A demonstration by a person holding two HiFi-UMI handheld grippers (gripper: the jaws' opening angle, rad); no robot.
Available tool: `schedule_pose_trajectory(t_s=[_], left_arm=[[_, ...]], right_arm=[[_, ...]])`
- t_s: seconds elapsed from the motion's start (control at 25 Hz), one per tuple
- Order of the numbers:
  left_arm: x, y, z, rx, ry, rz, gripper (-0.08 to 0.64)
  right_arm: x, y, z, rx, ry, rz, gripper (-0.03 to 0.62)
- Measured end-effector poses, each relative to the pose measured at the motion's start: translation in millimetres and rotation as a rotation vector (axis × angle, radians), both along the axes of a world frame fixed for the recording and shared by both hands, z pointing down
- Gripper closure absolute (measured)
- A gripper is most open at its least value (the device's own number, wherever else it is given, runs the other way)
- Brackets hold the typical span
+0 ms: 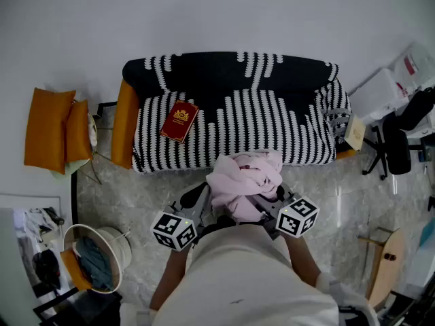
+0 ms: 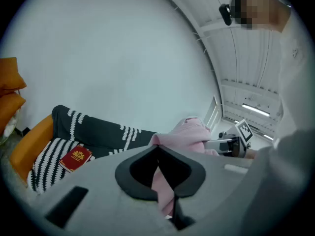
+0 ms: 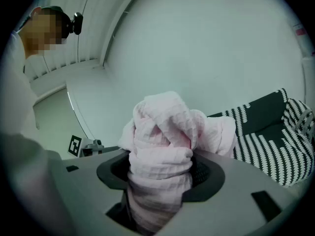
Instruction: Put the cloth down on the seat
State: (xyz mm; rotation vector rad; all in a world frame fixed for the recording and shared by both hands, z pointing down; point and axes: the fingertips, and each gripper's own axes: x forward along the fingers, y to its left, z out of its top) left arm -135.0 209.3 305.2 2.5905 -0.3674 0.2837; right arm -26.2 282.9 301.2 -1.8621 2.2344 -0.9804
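**A:** Entry one, the cloth. Where is it?

**B:** Pink cloth [image 1: 243,178], bunched, is held in the air just in front of the sofa [image 1: 272,128], not yet on its seat.

**A:** Claws?

**B:** Left claw [image 2: 160,178] is pinched on a thin fold. Right claw [image 3: 160,176] is clenched round a thick wad.

**A:** Step in hand?

**B:** Carrying, by judgement. The next move calls for a reach over the bare striped seat, a lowering, then release of both claws, clear of the red book [image 1: 179,121] lying toward the sofa's orange-armed end.

**A:** Surroundings?

**B:** The sofa has a black-and-white cover. The marbled floor [image 1: 136,189] lies before the sofa, orange cushions [image 1: 58,131] sit beyond its orange arm, and a white wall stands behind it.
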Motion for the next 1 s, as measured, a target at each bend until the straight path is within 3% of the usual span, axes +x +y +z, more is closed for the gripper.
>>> schedule_pose_trajectory(t_s=[0.4, 1.0], left_arm=[[19, 14, -5, 0.029, -0.008, 0.048, 0.548], [-6, 4, -4, 0.043, -0.012, 0.016, 0.548]], right_arm=[[16, -2, -13, 0.05, 0.028, 0.017, 0.327], [8, -20, -28, 0.103, -0.053, -0.005, 0.327]])
